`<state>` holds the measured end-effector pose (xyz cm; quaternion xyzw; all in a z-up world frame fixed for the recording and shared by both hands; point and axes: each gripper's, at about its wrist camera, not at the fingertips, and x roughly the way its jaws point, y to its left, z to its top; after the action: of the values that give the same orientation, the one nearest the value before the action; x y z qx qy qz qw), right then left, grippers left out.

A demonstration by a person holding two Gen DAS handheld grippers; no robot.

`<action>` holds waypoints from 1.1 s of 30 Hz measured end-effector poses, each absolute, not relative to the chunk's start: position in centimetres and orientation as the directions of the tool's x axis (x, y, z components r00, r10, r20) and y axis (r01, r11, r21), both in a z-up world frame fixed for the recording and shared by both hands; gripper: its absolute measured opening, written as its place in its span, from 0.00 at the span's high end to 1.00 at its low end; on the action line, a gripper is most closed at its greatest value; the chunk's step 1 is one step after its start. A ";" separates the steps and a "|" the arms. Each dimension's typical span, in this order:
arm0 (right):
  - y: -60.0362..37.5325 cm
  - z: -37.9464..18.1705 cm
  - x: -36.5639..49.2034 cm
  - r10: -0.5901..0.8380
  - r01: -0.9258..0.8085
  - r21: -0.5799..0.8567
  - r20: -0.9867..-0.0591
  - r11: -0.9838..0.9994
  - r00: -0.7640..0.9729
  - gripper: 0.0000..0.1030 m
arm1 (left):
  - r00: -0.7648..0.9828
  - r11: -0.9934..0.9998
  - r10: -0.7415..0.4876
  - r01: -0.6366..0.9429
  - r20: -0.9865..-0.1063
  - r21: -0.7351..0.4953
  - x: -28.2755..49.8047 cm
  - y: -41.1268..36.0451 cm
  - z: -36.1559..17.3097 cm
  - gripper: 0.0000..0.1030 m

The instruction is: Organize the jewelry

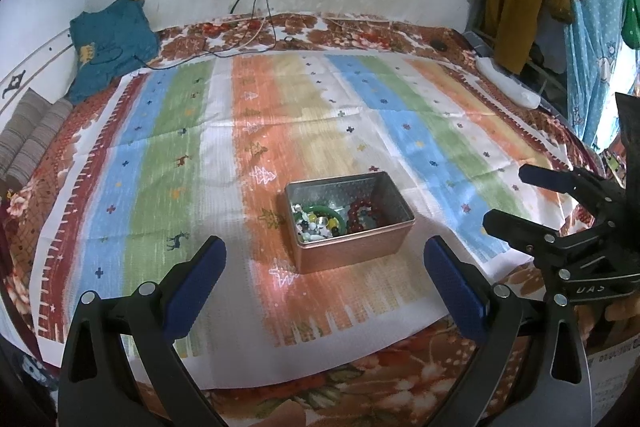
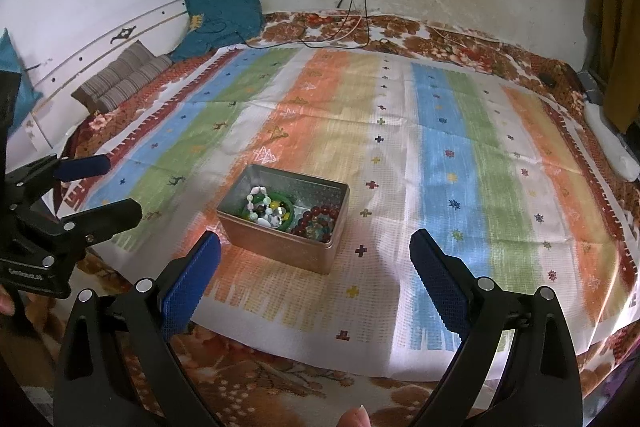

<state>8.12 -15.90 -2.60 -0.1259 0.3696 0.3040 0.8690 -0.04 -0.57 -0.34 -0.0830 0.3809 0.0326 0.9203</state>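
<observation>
- Hovering wide open and empty, left gripper and right gripper both hang short of the tin.
- Beads and bangle are heaped inside; pinching one strand from above should avoid tangles.
- Tin sits mid-cloth, near the front edge.

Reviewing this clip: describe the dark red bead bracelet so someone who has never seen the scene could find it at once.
On the bed's striped pastel cloth stands a small rectangular metal tin, lid off. Inside, the dark red round-bead bracelet lies at the right end, beside a green bangle and mixed pale beads; it alone is a loop of uniform deep red beads.
</observation>
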 end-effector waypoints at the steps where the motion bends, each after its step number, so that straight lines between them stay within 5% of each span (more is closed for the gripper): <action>1: -15.9 -2.6 8.1 0.435 -0.622 0.006 -0.719 0.783 0.542 0.07 | 0.713 0.984 -0.001 -0.123 -0.702 -0.127 -0.2 -0.6 -0.2 0.06; 33: -16.4 -2.3 7.5 0.458 -0.627 0.030 -0.709 0.779 0.535 0.06 | 0.720 0.990 0.006 -0.104 -0.694 -0.098 -0.8 -1.4 -0.2 0.06</action>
<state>7.48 -16.38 -2.32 -0.1147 0.3671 0.3123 0.8686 -0.75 -1.41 -0.19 -0.0652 0.3732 0.0297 0.9250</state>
